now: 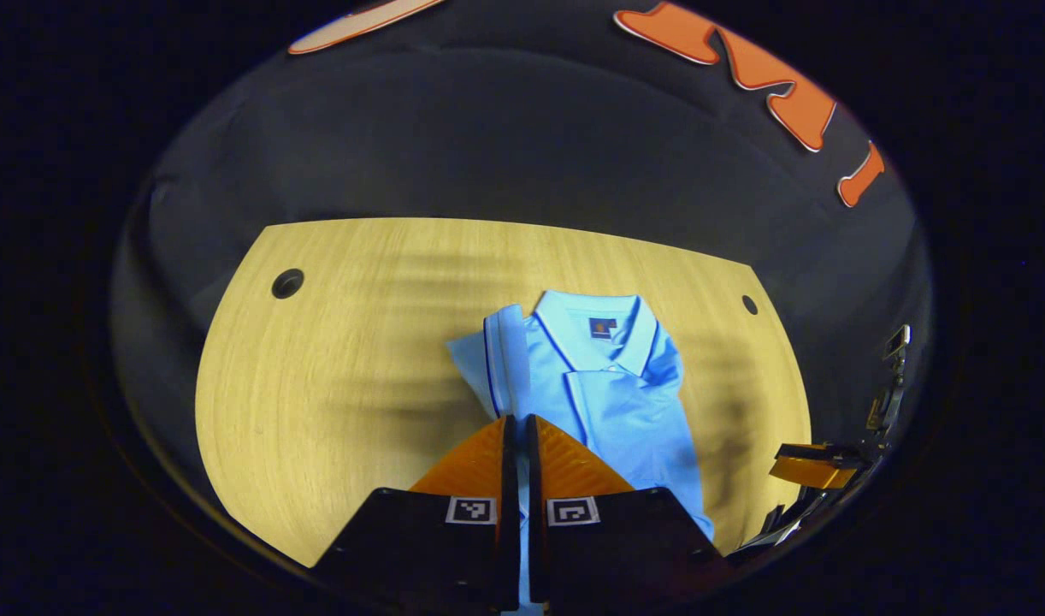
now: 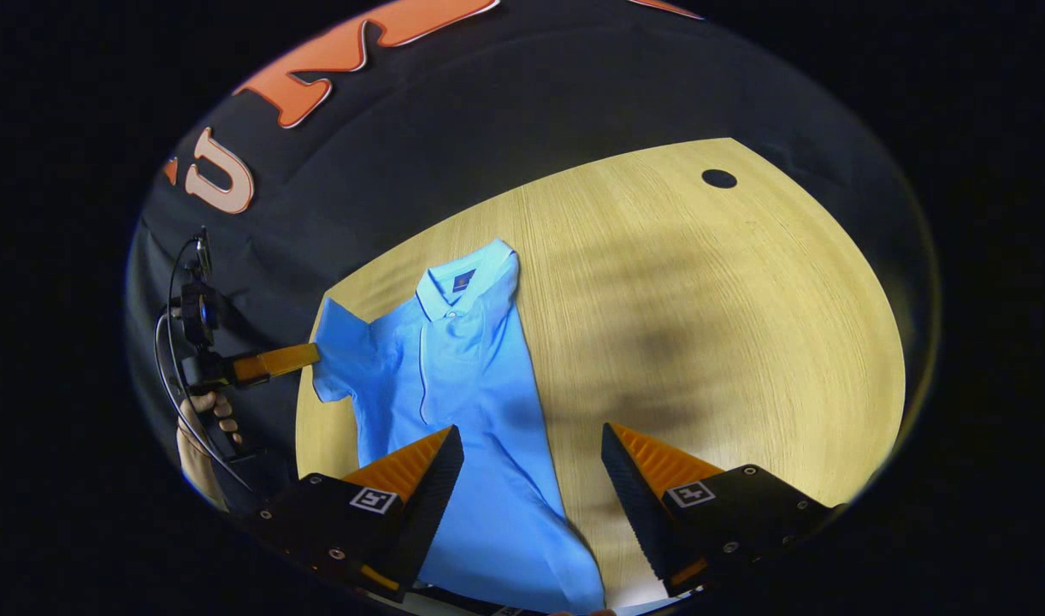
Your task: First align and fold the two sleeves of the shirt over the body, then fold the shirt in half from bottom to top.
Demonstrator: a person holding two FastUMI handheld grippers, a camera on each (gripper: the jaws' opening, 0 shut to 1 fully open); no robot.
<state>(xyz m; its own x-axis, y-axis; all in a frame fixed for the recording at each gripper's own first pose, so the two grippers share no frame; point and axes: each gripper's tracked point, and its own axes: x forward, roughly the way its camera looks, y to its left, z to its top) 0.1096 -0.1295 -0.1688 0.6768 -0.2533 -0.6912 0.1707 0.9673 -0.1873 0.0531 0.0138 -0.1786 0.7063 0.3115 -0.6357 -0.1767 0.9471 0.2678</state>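
A light blue polo shirt (image 1: 608, 402) (image 2: 454, 376) lies face up on the wooden table (image 1: 334, 359) (image 2: 702, 299), collar toward the far edge. My left gripper (image 1: 518, 421) (image 2: 313, 352) is shut on the shirt's left sleeve (image 1: 492, 359) (image 2: 339, 359), and blue cloth shows between its fingers. The sleeve sticks out to the side of the body. The shirt's other side runs in a straight folded edge. My right gripper (image 2: 531, 432) (image 1: 788, 458) stands open above the lower body of the shirt, near that straight edge, with nothing between its fingers.
The table has a round cable hole (image 1: 287, 283) (image 2: 718, 178) near each far corner, the second one at the right (image 1: 749, 304). A hand (image 2: 202, 428) holds the left gripper beyond the table's edge. Bare wood stretches on both sides of the shirt.
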